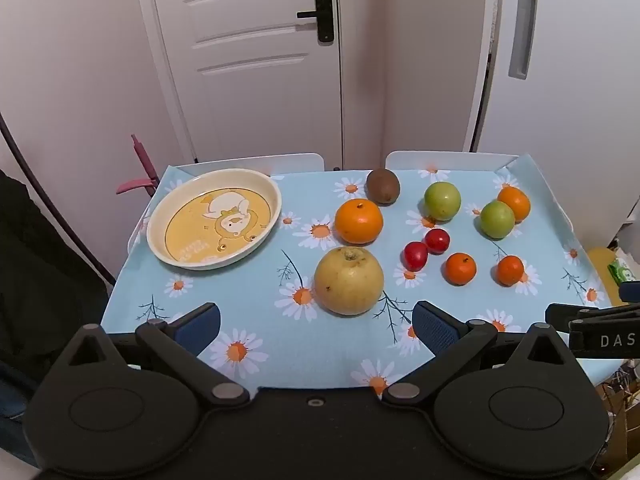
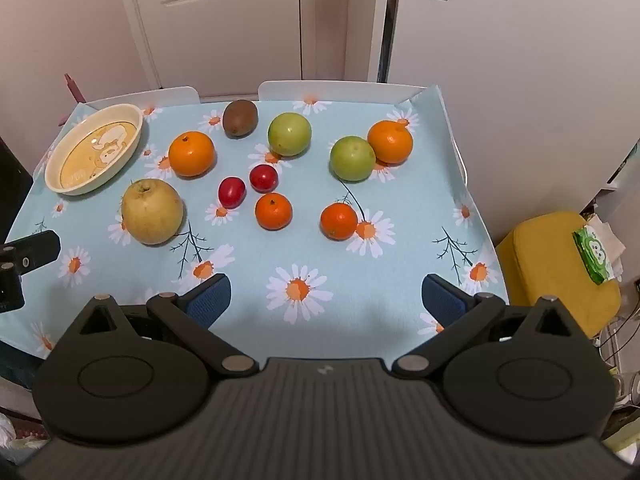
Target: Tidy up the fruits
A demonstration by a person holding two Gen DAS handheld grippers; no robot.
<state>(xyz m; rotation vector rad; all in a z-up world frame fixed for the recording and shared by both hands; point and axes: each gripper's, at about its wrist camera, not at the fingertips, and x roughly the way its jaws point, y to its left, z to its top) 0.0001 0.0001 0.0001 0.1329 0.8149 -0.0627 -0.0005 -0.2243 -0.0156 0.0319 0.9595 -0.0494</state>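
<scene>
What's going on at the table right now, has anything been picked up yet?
Nothing is picked up yet. Both tongs, left and right, hang open and empty over the near edge of the floral tablecloth. The yellow dish at the left holds no fruit. The pear, kiwi, oranges, green fruits and red ones all lie loose on the cloth.

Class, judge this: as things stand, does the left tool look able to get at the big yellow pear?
Probably yes. The left tool is open and empty, and the yellow pear sits just ahead of it on bare tablecloth, nothing between.
</scene>
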